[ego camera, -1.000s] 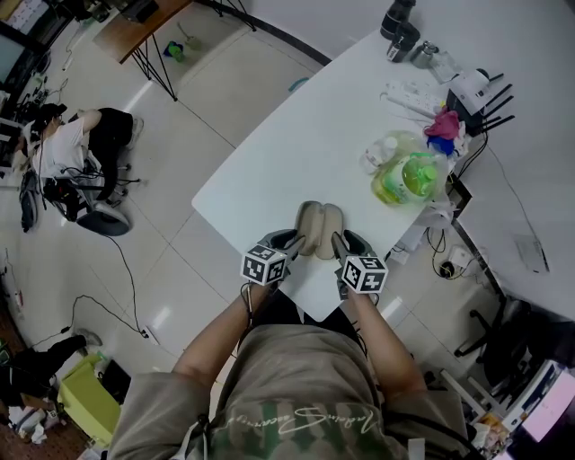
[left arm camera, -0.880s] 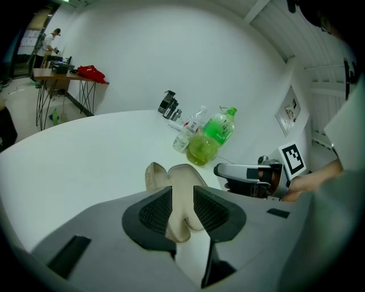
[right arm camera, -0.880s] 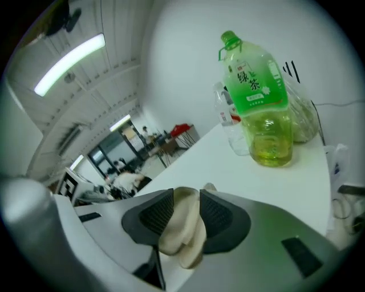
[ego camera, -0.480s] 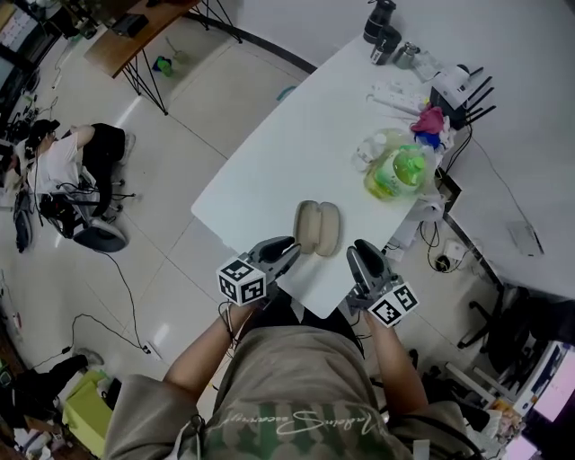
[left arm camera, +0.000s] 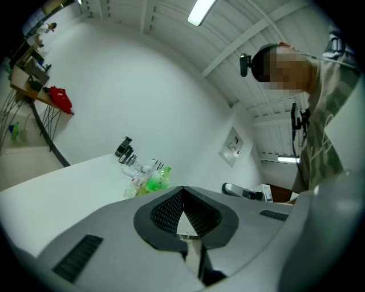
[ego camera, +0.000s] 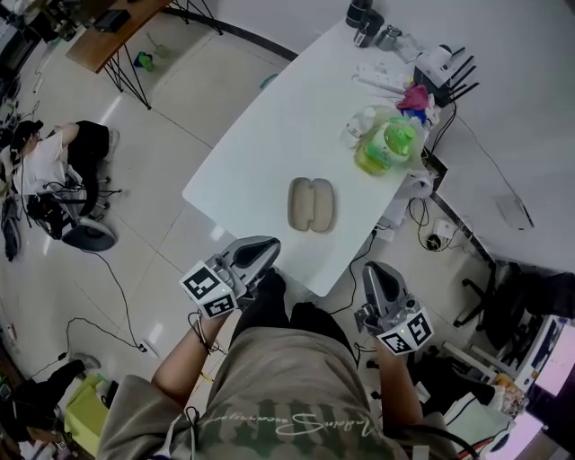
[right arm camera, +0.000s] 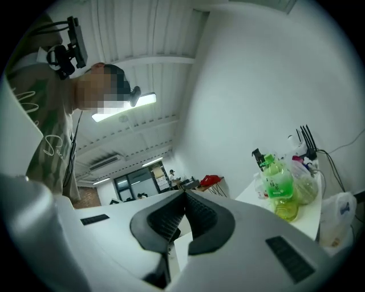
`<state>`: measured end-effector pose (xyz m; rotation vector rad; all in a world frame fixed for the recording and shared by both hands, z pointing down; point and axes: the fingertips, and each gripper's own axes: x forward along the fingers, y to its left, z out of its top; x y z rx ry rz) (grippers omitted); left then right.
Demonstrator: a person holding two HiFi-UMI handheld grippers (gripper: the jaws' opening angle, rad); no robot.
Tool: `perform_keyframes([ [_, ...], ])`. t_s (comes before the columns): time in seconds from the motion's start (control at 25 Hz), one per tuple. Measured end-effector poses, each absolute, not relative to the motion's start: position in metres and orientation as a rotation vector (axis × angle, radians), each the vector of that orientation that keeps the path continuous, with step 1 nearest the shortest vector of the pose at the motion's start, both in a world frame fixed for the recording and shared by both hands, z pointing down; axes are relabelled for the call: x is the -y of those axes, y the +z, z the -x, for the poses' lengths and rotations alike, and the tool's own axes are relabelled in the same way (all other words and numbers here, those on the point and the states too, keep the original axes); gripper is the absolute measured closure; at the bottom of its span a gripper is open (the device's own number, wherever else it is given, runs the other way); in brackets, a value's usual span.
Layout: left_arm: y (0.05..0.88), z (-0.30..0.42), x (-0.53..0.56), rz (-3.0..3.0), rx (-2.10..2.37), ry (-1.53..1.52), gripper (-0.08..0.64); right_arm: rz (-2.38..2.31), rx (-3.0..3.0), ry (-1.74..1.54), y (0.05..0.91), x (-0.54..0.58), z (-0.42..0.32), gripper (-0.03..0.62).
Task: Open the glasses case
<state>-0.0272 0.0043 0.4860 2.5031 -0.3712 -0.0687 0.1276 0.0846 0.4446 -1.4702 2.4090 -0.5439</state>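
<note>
The beige glasses case [ego camera: 311, 205] lies on the white table [ego camera: 260, 153] near its front corner, its two halves spread side by side. Both grippers are held off the table on the person's side, apart from the case. My left gripper [ego camera: 263, 251] is in front of the table's edge to the left; its jaws have just been closing and meet with nothing between them [left arm camera: 182, 193]. My right gripper [ego camera: 373, 271] is to the right of the corner; its jaws have also just been closing and are shut on nothing [right arm camera: 183, 195]. Neither gripper view shows the case.
Green bottles [ego camera: 384, 148] stand right of the case, with a power strip [ego camera: 382, 79], a router [ego camera: 440, 63] and dark cups [ego camera: 364, 22] further back. Cables hang off the table's right side. A person [ego camera: 54, 162] sits on the floor far left.
Both grippers have drawn back from the case's sides and off the table towards the person. Their jaws have closed. The case stays where it was, lying open.
</note>
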Motion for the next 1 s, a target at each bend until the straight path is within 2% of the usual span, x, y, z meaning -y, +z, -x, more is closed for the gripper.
perform_keyframes([
  [0.28, 0.448, 0.035, -0.099, -2.595, 0.393, -0.059, 0.555, 1.454, -2.389, -0.412, 0.41, -0.163, -0.139, 0.584],
  [0.72, 0.396, -0.002, -0.255, -2.625, 0.593, -0.184, 0.555, 1.445, -2.461, -0.194, 0.392, -0.321, -0.139, 0.584],
  [1.0, 0.375, 0.031, -0.302, -2.735, 0.763, -0.072, 0.555, 1.439, -2.438, -0.138, 0.346, -0.371, -0.115, 0.583],
])
